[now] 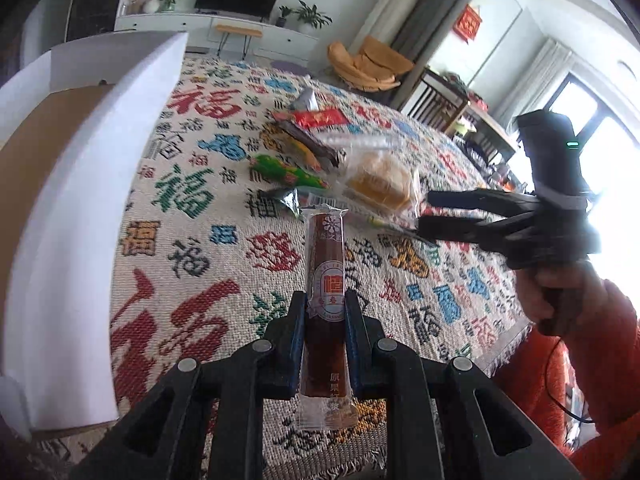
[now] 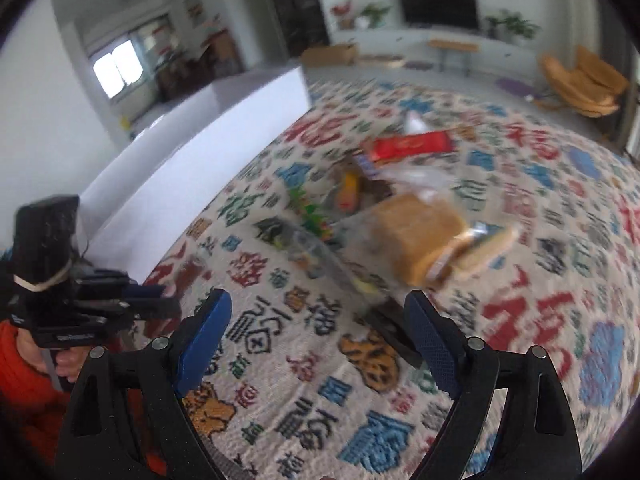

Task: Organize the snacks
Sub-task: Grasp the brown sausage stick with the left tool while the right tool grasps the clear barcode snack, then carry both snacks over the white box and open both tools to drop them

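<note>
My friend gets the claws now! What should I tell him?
Left claw: shut on the brown snack stick, lifted above the rug.
Right claw: open, empty, hanging near the snack pile.
On the rug: wrapped bread, red packet, green packet and more.
White box stands beside the pile.
Left to do: box the stick, then the other snacks.

- A woven cloth (image 1: 208,240) printed with red, blue, green and orange characters covers the whole worktop.
- A white-sided cardboard box (image 1: 92,184) stands on the cloth along one side.
- A pile of snacks lies near the middle: a red packet (image 1: 322,117), a green wrapper (image 1: 286,172), a dark bar (image 1: 312,144) and bagged bread (image 1: 380,184), all touching or overlapping.
</note>
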`<act>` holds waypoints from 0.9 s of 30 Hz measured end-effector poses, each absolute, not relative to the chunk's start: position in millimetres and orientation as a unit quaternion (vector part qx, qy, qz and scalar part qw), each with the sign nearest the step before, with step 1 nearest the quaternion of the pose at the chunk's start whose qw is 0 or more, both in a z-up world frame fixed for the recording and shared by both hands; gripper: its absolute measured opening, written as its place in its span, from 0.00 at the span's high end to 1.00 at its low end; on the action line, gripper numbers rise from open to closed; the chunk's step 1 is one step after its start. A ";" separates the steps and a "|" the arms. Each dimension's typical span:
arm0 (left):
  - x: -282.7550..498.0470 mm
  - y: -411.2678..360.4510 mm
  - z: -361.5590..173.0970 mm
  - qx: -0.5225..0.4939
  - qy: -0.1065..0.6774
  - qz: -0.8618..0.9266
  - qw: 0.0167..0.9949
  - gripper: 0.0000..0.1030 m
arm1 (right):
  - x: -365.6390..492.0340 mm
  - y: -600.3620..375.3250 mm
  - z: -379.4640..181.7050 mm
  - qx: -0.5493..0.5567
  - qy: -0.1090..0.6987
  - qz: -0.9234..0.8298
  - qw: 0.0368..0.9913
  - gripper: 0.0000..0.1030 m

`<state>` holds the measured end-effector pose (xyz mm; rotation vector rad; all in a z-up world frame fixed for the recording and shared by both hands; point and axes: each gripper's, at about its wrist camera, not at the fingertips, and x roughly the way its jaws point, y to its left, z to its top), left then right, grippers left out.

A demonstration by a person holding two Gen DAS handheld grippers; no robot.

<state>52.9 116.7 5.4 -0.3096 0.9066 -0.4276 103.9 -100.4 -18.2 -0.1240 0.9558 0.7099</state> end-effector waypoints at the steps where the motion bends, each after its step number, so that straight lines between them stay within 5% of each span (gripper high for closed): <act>1: 48.9 124.0 14.0 -0.155 0.423 -0.202 0.870 0.83 | 117.5 -79.5 -27.7 -0.092 0.476 0.340 0.806 0.14; 3: 36.0 137.1 28.5 -0.165 0.402 -0.199 0.879 0.83 | 137.5 -46.9 -50.5 -0.174 0.513 0.316 0.779 0.21; 4: 30.1 144.3 34.3 -0.167 0.394 -0.198 0.882 0.83 | 143.2 -37.4 -62.4 -0.209 0.526 0.304 0.766 0.33; 5: 25.7 149.4 38.0 -0.170 0.388 -0.195 0.884 0.83 | 147.7 -30.6 -73.0 -0.236 0.536 0.294 0.756 0.62; 6: 21.7 155.4 40.9 -0.176 0.384 -0.192 0.886 0.83 | 151.1 -28.6 -82.6 -0.257 0.545 0.280 0.747 0.72; 10: 11.4 180.5 49.5 -0.215 0.369 -0.183 0.885 0.83 | 154.5 -37.1 -75.8 -0.245 0.548 0.259 0.756 0.91; 21: 10.9 280.0 103.4 -0.250 0.307 -0.101 0.913 0.83 | 119.2 -24.0 51.2 -0.114 0.478 0.329 0.807 0.97; 27: -5.8 312.1 105.6 -0.250 0.303 -0.064 0.918 0.83 | 136.4 0.7 -1.1 -0.184 0.545 0.302 0.760 0.85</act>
